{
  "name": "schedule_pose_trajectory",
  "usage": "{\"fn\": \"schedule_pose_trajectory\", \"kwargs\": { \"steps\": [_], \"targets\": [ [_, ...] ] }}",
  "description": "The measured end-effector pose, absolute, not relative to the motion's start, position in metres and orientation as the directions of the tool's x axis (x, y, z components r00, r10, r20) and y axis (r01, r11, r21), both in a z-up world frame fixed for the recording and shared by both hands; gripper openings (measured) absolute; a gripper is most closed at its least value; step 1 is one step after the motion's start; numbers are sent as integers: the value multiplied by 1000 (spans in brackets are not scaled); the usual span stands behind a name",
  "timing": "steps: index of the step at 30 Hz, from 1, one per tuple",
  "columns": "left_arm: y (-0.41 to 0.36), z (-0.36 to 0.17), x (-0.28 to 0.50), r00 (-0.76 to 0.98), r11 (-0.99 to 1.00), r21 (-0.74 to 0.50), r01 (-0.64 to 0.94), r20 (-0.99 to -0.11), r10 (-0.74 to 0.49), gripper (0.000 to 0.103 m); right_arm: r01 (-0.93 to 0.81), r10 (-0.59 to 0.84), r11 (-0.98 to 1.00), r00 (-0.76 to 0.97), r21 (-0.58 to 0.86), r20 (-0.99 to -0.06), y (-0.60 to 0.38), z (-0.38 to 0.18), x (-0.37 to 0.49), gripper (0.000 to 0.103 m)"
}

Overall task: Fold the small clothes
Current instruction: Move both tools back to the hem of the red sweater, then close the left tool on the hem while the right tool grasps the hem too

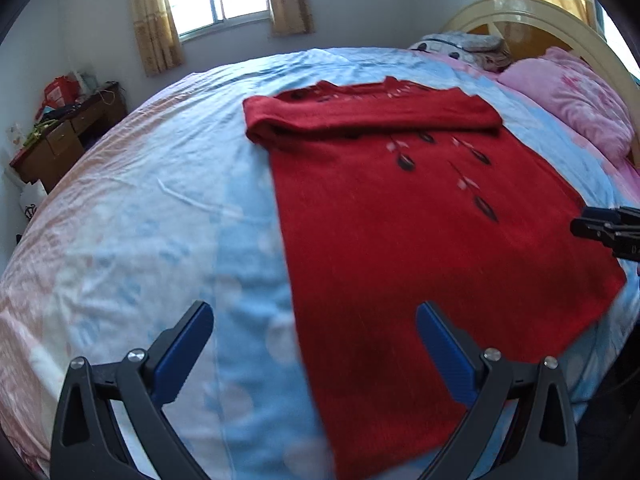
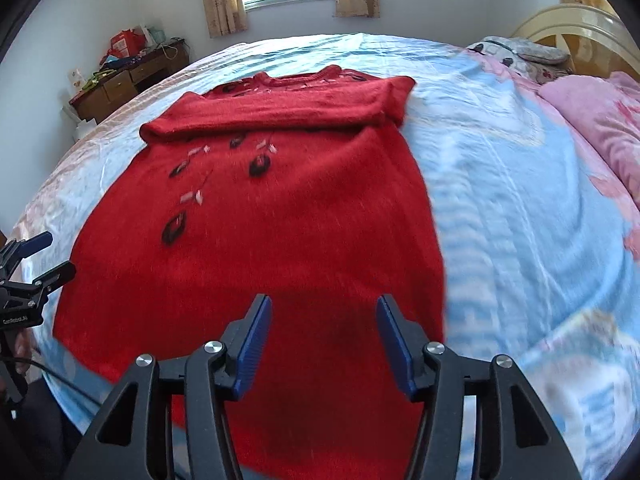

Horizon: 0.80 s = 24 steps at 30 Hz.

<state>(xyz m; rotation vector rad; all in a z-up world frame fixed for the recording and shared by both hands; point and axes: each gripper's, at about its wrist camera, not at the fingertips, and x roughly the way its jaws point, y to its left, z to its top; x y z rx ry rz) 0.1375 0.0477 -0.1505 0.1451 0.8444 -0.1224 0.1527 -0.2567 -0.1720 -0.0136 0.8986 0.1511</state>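
With both sets of jaws open and empty, the left gripper straddling the near left edge of the red sweater and the right gripper hovering above its near hem, I'd pinch both hem corners evenly before folding.

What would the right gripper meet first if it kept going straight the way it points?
Probably the red sweater: the open right gripper aims down at its lower part, nothing between. Depth is uncertain.
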Motion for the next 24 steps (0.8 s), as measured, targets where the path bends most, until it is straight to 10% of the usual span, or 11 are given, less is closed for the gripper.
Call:
{"fn": "schedule_pose_trajectory", "kwargs": {
  "steps": [20,24],
  "targets": [
    [49,-176,98,559,985,-42,166,-819,-129,70,-75,82,996,665,42,-743,-276,-174,108,60],
    [48,-172,93,576,984,-12,176,-810,-113,35,-41,49,999,666,29,-744,-285,-176,103,60]
  ]
}}
